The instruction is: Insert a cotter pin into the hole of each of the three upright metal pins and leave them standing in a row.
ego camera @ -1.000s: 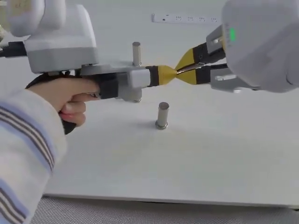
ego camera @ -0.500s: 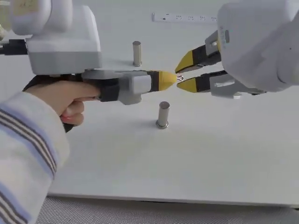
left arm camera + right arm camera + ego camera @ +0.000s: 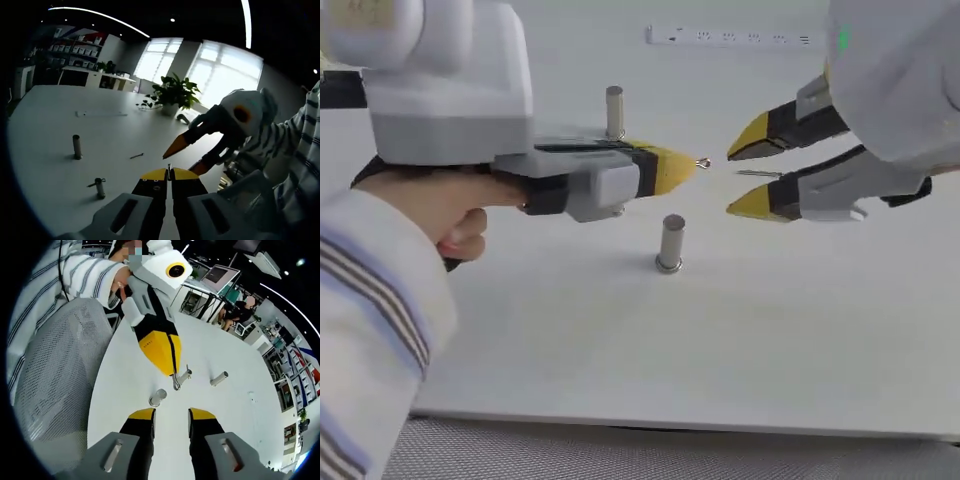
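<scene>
So the left gripper [image 3: 690, 165] is clamped tight on a small silver wire cotter pin [image 3: 703, 162]. Just the eye pokes out of the yellow tips, up and a bit right of the short silvery steel cylinder pin [image 3: 669, 243] standing on the white table [image 3: 620, 340]. The right gripper [image 3: 748, 178] hangs further right of that cylinder, jaws wide apart, nothing in them.

Looks like insertion prep to me. Next the legs need lining up with a cross hole, probably after a regrip, since they're buried in the jaws. Can't make out any holes, though.

A second steel cylinder [image 3: 613, 112] stands behind the short one. There's a thin grey sliver [image 3: 757, 173] up and right of it, maybe a spare cotter pin.
</scene>
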The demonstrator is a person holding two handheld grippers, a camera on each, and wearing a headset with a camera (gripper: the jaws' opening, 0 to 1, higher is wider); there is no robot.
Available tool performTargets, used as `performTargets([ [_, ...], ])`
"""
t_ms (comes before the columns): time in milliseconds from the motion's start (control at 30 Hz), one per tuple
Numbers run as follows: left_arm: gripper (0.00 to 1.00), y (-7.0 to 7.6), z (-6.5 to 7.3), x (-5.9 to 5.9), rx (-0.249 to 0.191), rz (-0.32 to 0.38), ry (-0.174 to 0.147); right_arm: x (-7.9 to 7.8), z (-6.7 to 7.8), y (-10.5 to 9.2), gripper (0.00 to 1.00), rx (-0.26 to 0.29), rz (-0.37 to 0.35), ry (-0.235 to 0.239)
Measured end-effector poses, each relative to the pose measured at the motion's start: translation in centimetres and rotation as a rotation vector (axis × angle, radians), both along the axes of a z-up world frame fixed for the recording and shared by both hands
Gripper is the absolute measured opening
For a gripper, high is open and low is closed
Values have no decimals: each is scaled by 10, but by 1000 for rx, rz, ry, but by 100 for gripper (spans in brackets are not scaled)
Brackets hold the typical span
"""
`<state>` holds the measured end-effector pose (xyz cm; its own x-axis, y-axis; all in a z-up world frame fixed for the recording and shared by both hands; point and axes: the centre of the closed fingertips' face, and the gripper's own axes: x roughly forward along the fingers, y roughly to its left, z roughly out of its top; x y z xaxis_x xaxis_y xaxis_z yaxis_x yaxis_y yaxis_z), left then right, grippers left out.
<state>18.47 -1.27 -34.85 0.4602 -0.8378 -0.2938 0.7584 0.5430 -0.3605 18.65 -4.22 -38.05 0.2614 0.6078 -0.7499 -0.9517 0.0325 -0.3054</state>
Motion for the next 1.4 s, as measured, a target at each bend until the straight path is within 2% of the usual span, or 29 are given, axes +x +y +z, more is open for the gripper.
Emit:
performTargets([
  [100,0,-3,3,-6,23,-32,-53,-7,2,2,22,50,-9,67],
  [167,0,-4,3,-8,32,-50,-73,-10,2,2,21,63,-7,89],
  [267,0,-6,5,-11,47,-84,-120,-11,2,3,17,92,-12,124],
  [367,0,-7,5,-15,66,-111,-141,-16,4,8,14,137,-15,180],
  [400,0,-7,4,-17,82,-126,-165,-17,5,10,14,153,-21,203],
  [467,0,-7,4,-18,93,-141,-183,-19,5,11,14,161,-12,219],
  [500,0,-8,5,-21,98,-164,-204,-24,5,13,14,172,-5,250],
  [567,0,-10,8,-24,104,-188,-249,-27,4,14,14,172,3,265],
  [633,0,-9,10,-21,104,-196,-260,-29,3,15,12,171,11,265],
  [800,0,-10,11,-24,121,-241,-285,-35,7,21,8,204,25,289],
  [933,0,-13,10,-28,136,-271,-290,-36,12,24,6,226,29,300],
  [1033,0,-15,8,-31,141,-290,-289,-37,13,24,0,227,31,298],
  [1267,0,-15,2,-33,168,-318,-291,-39,13,23,0,228,47,324],
  [1400,0,-17,-1,-37,182,-342,-289,-41,12,21,0,209,74,319],
])
